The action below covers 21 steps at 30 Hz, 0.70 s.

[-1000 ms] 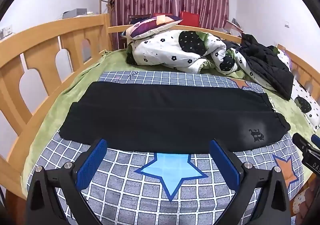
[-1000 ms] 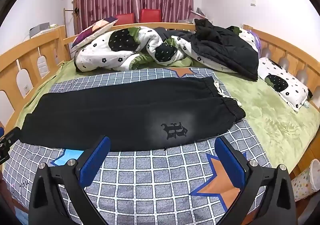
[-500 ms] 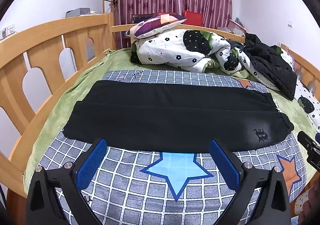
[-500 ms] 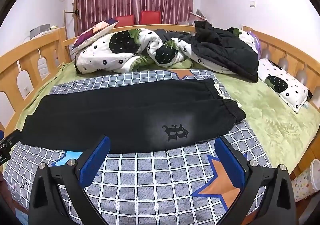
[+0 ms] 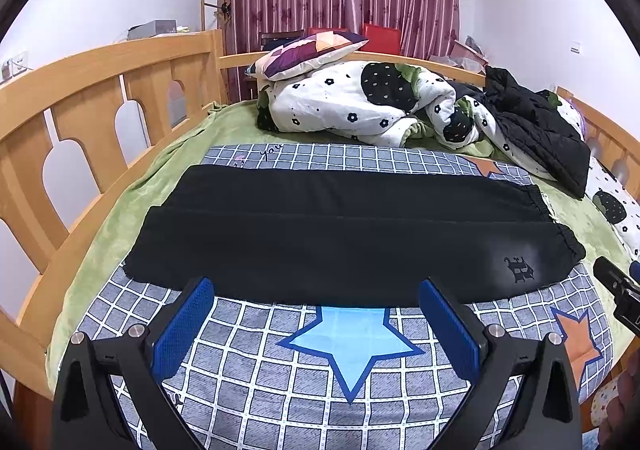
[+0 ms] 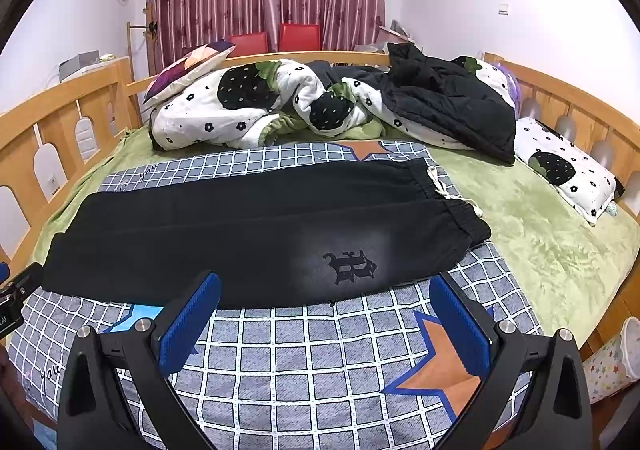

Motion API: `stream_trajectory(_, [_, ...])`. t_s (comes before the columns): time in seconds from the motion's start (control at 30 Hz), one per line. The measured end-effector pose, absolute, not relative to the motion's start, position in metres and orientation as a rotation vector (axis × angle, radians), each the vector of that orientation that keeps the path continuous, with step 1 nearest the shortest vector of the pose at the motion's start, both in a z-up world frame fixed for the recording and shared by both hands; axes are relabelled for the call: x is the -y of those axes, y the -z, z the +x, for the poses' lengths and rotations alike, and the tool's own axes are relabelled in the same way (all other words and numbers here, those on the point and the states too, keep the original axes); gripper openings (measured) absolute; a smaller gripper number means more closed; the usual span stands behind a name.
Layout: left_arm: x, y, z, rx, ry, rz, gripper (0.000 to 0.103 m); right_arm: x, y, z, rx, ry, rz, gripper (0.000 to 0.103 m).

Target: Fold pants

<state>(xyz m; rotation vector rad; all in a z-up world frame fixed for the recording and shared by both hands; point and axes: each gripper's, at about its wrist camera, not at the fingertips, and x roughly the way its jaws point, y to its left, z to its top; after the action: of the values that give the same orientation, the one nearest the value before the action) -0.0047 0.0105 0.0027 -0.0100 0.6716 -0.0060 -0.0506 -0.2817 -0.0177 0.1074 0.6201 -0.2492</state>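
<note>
1. The left tongs (image 5: 316, 324) hang wide open and empty, drawn slightly back from the hem end over the last second.
2. The pants (image 5: 344, 234) lie flat across the checked blanket (image 5: 360, 390) on the bed (image 5: 100, 62), legs stacked lengthwise, unmoved.
3. The right tongs (image 6: 326, 320), equally spread and empty, stay short of the waistband (image 6: 460, 210); the crosswise fold is probably still to come.
</note>
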Motion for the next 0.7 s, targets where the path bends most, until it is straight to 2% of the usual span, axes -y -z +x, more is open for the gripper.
stream_trajectory(0.7, [-0.0049,-0.0019,-0.006,-0.673,0.011,-0.007,0.103,0.2852,0.0189,-0.0503,-0.619,0.255,0.103,0.102])
